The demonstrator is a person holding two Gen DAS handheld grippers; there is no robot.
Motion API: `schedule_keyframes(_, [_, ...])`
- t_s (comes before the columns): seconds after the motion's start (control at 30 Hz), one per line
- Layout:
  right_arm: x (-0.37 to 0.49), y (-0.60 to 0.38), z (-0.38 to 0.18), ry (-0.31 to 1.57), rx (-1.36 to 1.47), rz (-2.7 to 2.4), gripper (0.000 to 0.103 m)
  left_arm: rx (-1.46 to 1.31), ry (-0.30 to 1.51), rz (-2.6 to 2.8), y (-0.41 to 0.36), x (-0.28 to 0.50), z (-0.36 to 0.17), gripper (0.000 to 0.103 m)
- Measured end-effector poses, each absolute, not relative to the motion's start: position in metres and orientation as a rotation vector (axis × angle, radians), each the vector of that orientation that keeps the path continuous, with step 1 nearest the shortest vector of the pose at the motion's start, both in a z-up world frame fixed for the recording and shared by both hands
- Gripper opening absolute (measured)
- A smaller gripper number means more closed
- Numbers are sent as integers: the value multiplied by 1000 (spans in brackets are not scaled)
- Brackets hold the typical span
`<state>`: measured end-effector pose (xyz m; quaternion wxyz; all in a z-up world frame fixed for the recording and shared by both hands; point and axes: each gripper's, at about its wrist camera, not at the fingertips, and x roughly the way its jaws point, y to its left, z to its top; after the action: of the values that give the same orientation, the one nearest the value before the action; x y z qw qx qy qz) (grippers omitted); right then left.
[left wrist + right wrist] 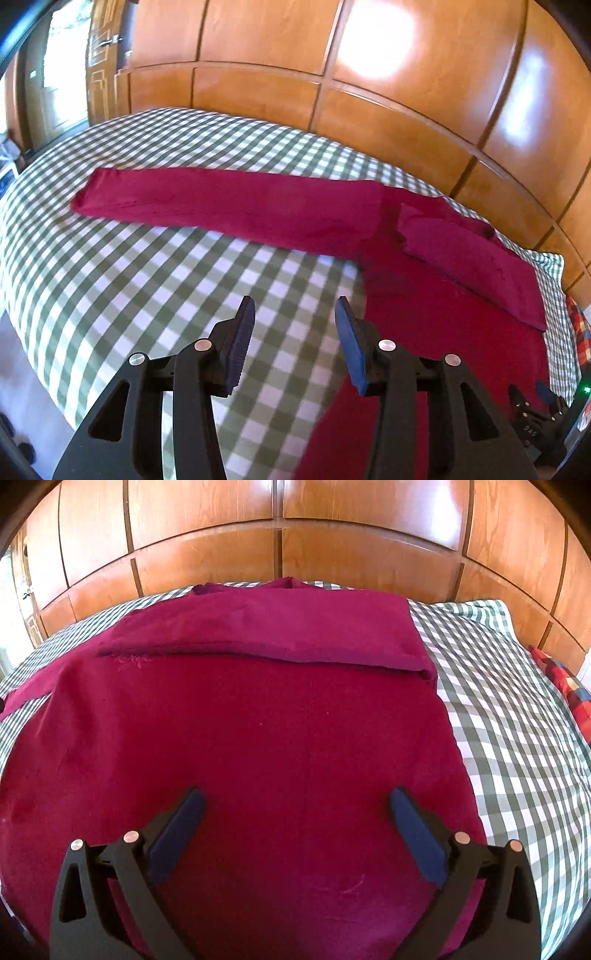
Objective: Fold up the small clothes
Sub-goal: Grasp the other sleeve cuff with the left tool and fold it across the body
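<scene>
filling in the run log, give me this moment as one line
task: fold small clothes | left gripper: open, empty | right gripper: open, over red garment | one sleeve stretched out, other sleeve folded in | surface: checked bed

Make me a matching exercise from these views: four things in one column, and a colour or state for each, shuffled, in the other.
Things:
1. garment
2. bed sheet
3. wardrobe panels
4. left hand-held gripper

Descriptions:
A. glossy orange-brown wood
B. open, holding nothing
C. dark red, one sleeve folded over the body
D. green-and-white check

Pairs: 1-C, 2-D, 3-A, 4-B
</scene>
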<state>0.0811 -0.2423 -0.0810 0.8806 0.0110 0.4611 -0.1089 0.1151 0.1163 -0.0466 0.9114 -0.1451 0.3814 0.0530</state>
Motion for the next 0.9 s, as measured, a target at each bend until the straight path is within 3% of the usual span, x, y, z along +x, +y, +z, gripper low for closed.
schedule_keyframes(0.2, [78,-242,-81,957,19,-231,101,-400,806,115,153,116,-60,44])
schedule_keyframes(0.6, [77,-243,-83,945,26,-227,101,-986,653,361,358,124,-75,44])
schedule_keyframes(0.9, [78,-243,-84,946,24,-228,101,-1064,719,479,406,171,-102,44])
